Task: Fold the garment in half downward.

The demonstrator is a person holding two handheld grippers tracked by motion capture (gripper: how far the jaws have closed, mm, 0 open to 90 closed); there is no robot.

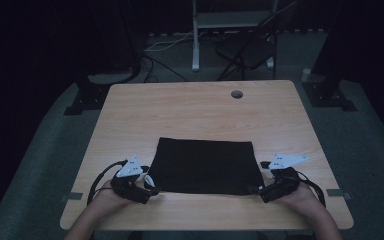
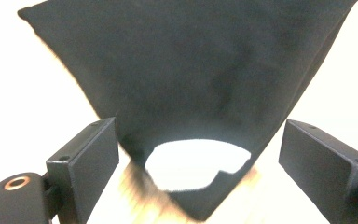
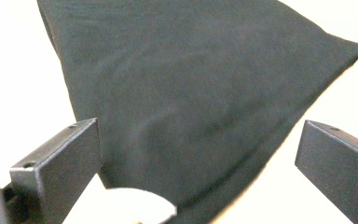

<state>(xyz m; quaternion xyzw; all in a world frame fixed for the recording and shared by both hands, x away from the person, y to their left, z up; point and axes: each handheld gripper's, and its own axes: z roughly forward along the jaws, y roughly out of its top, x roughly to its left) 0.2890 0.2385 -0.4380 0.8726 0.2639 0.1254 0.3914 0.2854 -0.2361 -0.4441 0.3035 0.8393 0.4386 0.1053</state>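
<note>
Black tongs first: we have the left tongs (image 1: 147,192) at the near-left corner of the black cloth (image 1: 205,165) and the right tongs (image 1: 260,191) at its near-right corner. In both gripper views the jaws stand wide apart with a cloth corner lying between them, nothing pinched yet. So both sets are gaping, empty, poised for a grab.

The cloth lies flat in the near middle of the wooden surface (image 1: 190,110), roughly square, far edge toward the middle of the surface. In the left gripper view a pale patch shows near the corner tip; we cannot tell whether it is a label or a hole.

To do this well, we judge: slide each lower jaw under its corner, take all layers, close both at once, then lift evenly so the edge stays straight. Risk is catching only the top layer, or dragging the cloth.

Around: a cable hole (image 1: 237,94) at the far side of the surface, well apart. Beyond, a dark folding chair (image 1: 247,50) and a white stand (image 1: 196,35) on the floor. Nothing obstructs.
</note>
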